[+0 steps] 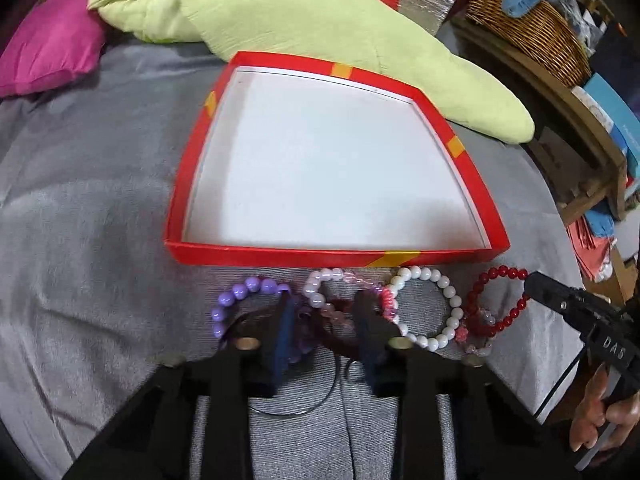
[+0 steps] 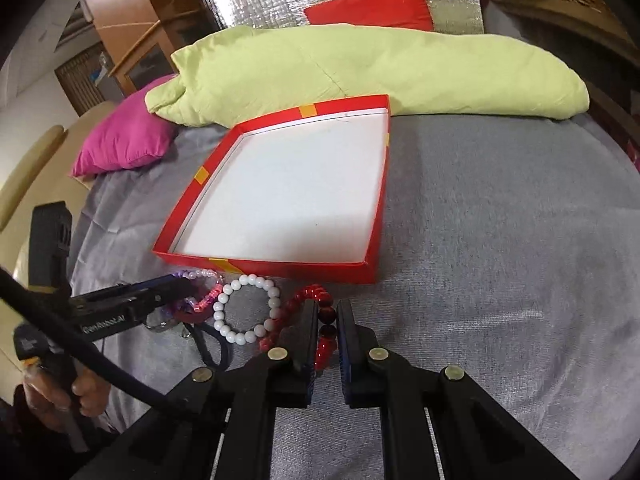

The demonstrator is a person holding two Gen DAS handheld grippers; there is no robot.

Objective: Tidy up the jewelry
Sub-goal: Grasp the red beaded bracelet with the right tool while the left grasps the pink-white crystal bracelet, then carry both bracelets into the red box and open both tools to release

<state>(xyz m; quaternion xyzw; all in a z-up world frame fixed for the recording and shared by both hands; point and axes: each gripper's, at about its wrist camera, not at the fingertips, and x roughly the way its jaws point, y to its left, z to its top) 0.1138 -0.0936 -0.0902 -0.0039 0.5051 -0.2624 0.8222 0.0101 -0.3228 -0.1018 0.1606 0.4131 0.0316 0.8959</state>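
An empty red box [image 1: 336,257] with a white floor lies on the grey bedspread; it also shows in the right wrist view [image 2: 264,266]. Before its near wall lie bead bracelets: purple [image 1: 236,294], white-and-pink [image 1: 320,284], white [image 1: 444,292] [image 2: 244,306] and red [image 1: 504,274]. My left gripper [image 1: 326,300] is open, its fingers straddling the pink and dark red pieces between the purple and white bracelets. My right gripper [image 2: 327,310] is shut on the red bracelet [image 2: 326,334], whose beads sit between the two fingers.
A lime-green quilt [image 1: 280,12] lies behind the box, a magenta pillow [image 1: 52,48] at the left, a red cushion [image 2: 372,4] farther back. A wicker basket [image 1: 532,20] and wooden shelving stand right of the bed. A thin black cord loop [image 1: 296,404] lies near the left fingers.
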